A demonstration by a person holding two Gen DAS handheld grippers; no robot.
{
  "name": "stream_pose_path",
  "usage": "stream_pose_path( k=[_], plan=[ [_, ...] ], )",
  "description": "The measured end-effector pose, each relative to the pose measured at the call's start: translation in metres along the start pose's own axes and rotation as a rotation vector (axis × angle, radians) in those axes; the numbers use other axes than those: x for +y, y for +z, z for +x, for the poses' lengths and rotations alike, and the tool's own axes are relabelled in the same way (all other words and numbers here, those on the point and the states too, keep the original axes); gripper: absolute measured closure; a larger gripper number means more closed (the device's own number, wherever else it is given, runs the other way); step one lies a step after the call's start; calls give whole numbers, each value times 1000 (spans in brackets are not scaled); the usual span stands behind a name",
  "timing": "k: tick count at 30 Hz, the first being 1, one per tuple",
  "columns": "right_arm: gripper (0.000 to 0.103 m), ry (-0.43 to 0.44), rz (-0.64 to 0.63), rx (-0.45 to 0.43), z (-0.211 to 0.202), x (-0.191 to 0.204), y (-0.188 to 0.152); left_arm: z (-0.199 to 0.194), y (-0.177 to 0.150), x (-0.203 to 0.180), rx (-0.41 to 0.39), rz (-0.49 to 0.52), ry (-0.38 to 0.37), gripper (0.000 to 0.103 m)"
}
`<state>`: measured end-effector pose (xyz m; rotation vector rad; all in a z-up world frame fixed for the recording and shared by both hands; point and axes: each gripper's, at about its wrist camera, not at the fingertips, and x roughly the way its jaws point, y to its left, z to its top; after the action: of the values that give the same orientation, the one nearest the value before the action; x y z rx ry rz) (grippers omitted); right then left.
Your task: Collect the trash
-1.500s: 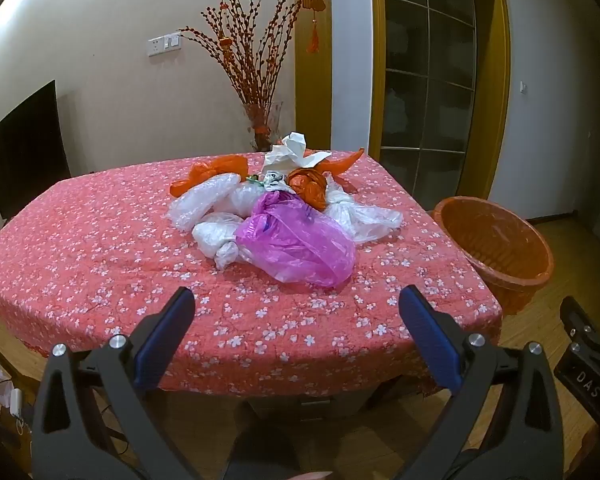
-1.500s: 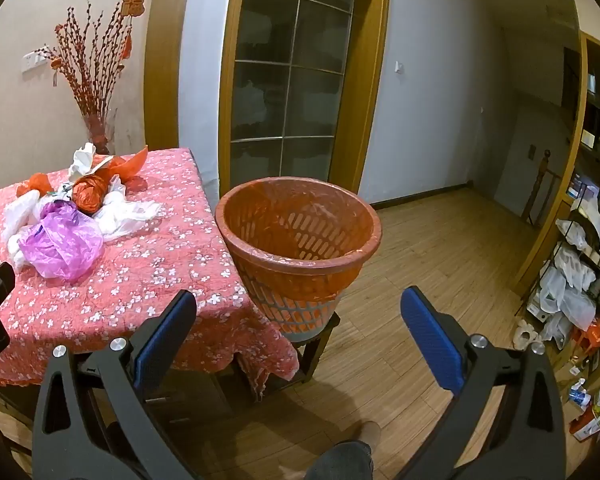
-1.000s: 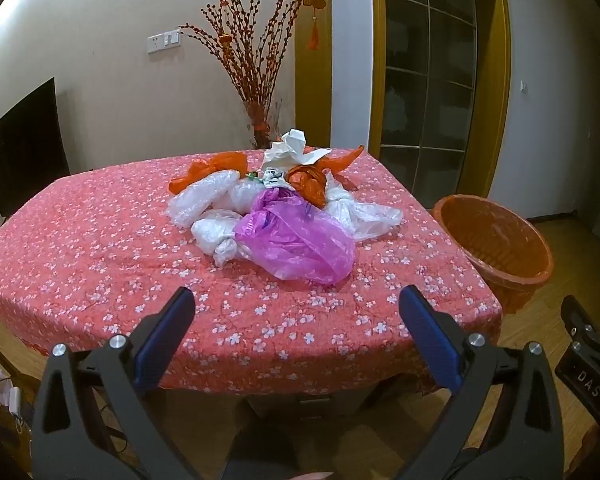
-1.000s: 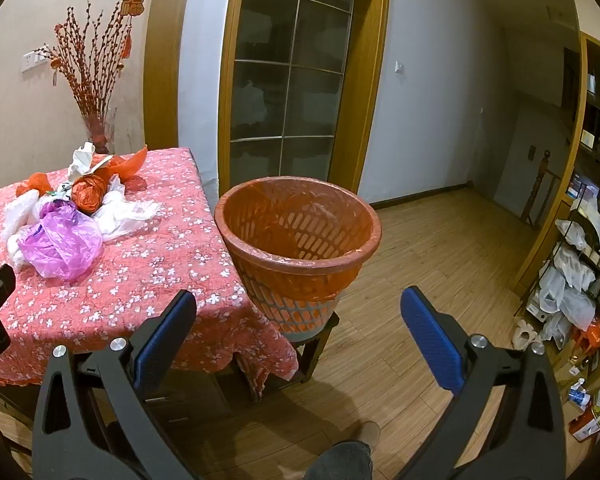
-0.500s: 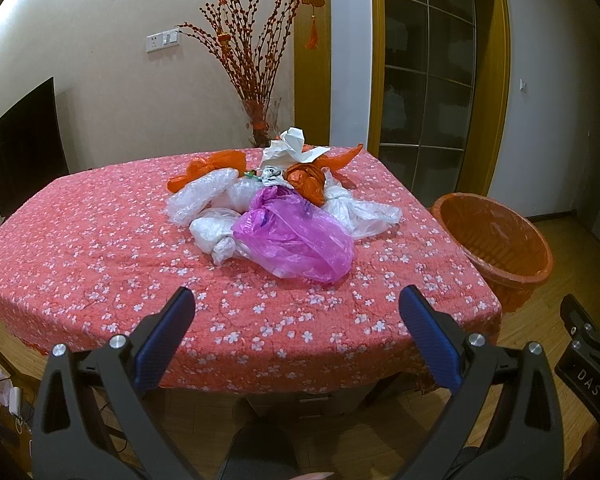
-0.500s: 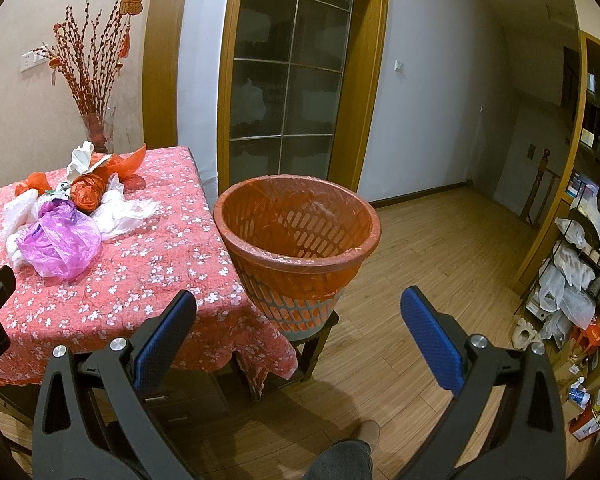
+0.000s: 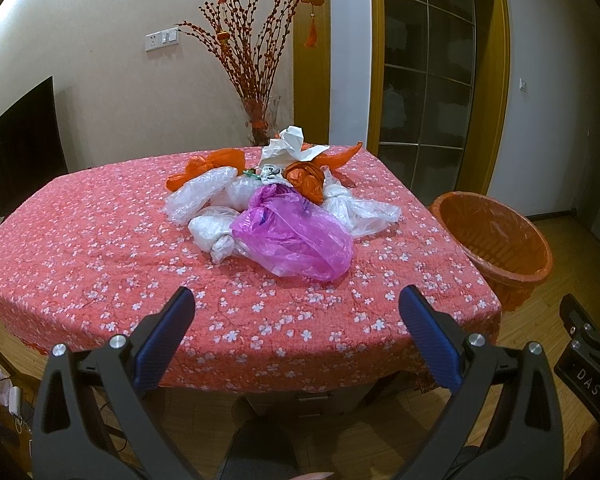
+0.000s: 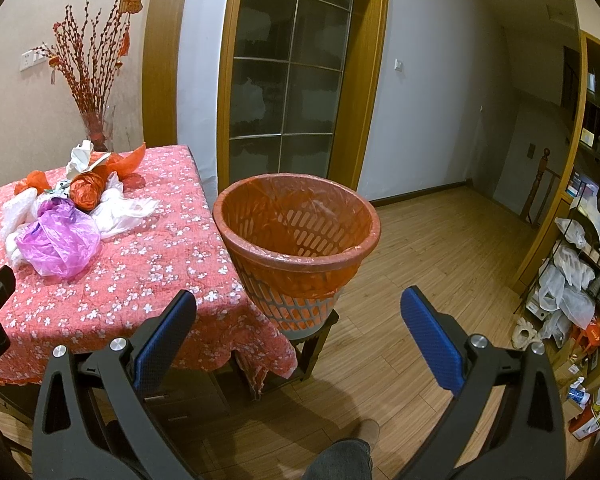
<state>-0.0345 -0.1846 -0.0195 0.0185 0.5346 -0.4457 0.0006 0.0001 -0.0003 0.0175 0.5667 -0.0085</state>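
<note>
A heap of crumpled trash lies mid-table on the red flowered cloth [image 7: 80,240]: a purple plastic bag [image 7: 296,240] in front, white bags [image 7: 204,196] beside it, orange bags [image 7: 306,178] and white paper [image 7: 288,144] behind. The same purple plastic bag [image 8: 60,240] shows at the left of the right wrist view. An orange-lined waste basket [image 8: 296,220] stands on a low stool off the table's right corner, also visible as the waste basket [image 7: 496,244]. My left gripper [image 7: 296,312] is open over the table's near edge, well short of the heap. My right gripper [image 8: 298,312] is open, facing the basket.
A vase of red branches [image 7: 256,80] stands behind the table against the wall. A glass-paned door [image 8: 292,80] is beyond the basket. Shelves with bags and bottles [image 8: 580,272] line the right wall. A person's leg and shoe [image 8: 352,448] show below on the wood floor.
The left gripper has edged slightly forward toward the table, so the trash heap looks a little nearer. The right gripper has barely moved. Both stay open.
</note>
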Motion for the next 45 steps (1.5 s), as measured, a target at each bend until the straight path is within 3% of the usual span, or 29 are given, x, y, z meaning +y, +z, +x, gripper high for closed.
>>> stream_pose_path(
  k=[45],
  plan=[
    [2, -1, -2, 8, 7, -1, -3, 5, -7, -2, 8, 1, -1, 4]
  ],
)
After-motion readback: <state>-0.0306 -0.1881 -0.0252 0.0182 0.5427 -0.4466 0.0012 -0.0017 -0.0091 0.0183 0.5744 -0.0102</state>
